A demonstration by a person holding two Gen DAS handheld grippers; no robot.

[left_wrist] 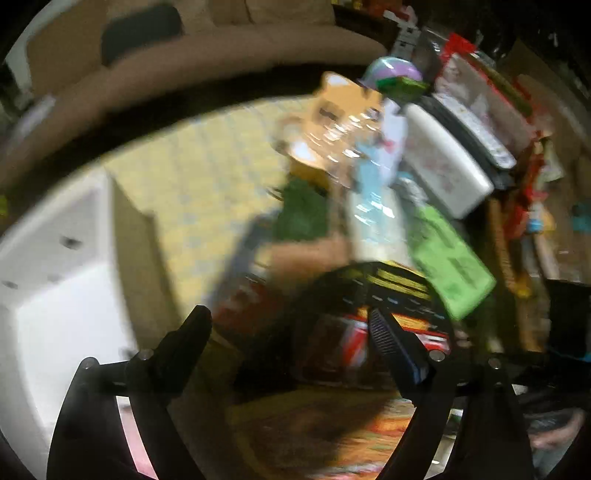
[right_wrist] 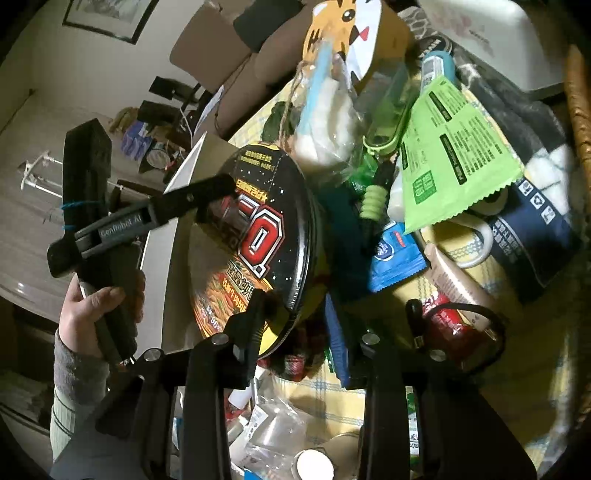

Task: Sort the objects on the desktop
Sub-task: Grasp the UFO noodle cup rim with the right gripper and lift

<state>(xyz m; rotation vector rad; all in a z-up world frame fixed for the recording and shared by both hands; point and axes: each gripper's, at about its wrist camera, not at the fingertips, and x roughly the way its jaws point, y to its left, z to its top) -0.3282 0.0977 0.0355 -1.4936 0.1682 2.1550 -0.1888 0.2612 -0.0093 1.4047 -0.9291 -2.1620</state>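
A black round instant-noodle bowl (right_wrist: 255,236) stands tilted among the clutter on a yellow checked cloth (right_wrist: 417,291). My left gripper (right_wrist: 221,192) shows in the right wrist view with one finger against the bowl's lid. In the blurred left wrist view its fingers (left_wrist: 291,325) are spread apart, with the bowl (left_wrist: 384,295) between and beyond them. My right gripper (right_wrist: 336,306) is open, its left finger at the bowl's lower rim, its right finger by a red packet (right_wrist: 450,325).
A green sachet (right_wrist: 454,155), a blue sachet (right_wrist: 395,258), a tiger-face card (right_wrist: 343,26), a clear bag with white contents (right_wrist: 325,110) and a navy pouch (right_wrist: 528,229) crowd the cloth. A white box (left_wrist: 55,288) stands at the left. A wicker edge (right_wrist: 576,110) bounds the right.
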